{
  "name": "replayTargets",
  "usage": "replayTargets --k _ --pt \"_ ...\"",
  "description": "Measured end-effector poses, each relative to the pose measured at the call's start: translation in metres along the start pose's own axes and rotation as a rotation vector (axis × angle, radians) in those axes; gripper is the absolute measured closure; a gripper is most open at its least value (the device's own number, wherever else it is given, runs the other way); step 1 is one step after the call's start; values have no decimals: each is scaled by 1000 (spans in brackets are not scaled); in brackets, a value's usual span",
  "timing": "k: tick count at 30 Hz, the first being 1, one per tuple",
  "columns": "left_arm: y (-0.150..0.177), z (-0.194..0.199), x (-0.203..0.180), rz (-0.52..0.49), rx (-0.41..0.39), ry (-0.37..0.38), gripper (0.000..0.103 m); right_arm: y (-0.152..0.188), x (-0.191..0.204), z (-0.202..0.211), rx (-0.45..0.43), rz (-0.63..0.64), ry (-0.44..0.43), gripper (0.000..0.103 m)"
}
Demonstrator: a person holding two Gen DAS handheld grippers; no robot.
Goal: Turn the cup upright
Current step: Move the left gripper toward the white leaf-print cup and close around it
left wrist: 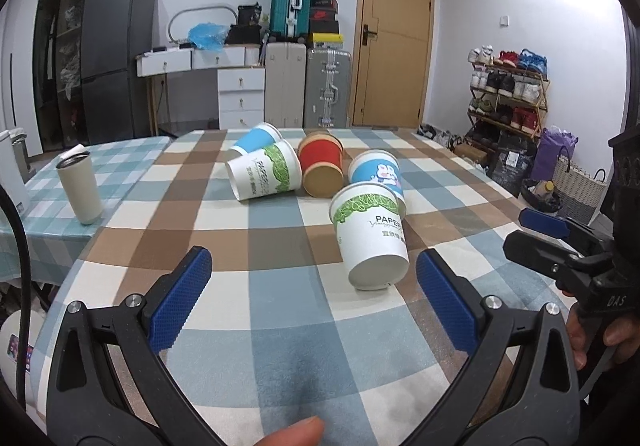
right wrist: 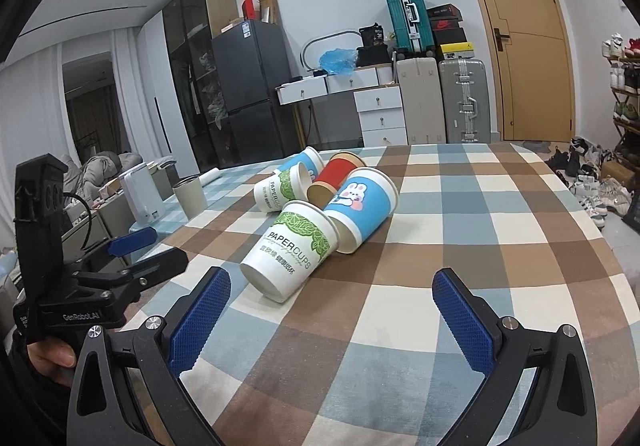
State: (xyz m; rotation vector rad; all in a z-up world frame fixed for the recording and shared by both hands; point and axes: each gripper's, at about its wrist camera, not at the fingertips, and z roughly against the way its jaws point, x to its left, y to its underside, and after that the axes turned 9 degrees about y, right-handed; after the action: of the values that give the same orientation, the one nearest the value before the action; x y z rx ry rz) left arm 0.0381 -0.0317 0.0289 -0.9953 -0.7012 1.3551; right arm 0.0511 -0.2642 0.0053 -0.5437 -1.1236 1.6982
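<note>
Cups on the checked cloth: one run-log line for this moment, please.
left tongs: open, empty | right tongs: open, empty | nearest leaf-print cup: on its side, base toward tongs | five cups lying, none upright

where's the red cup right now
The red cup lies on its side mid-table in the cluster, between a green-leaf paper cup on its left and the blue bunny cup in the left wrist view.

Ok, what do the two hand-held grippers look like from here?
Both match: the left hand-held gripper and right hand-held gripper have black angular frames with silver bolts and blue textured pads. The left's body reads "GenRobot.AI", with a black cable. Bare fingers hold it; no sleeve is visible.
</note>
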Motion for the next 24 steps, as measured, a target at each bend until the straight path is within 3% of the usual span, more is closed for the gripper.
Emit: replayTargets --k 15,21,24 --pt "-15 -74 -18 -7 182 35 4 -3 -12 1 4 -33 23 0" --pt "-18 -99 -23 0 238 40 10 -3 -14 0 6 -37 22 0" --pt "-18 -107 -25 0 263 38 19 -3 -14 0 6 -35 20 0"
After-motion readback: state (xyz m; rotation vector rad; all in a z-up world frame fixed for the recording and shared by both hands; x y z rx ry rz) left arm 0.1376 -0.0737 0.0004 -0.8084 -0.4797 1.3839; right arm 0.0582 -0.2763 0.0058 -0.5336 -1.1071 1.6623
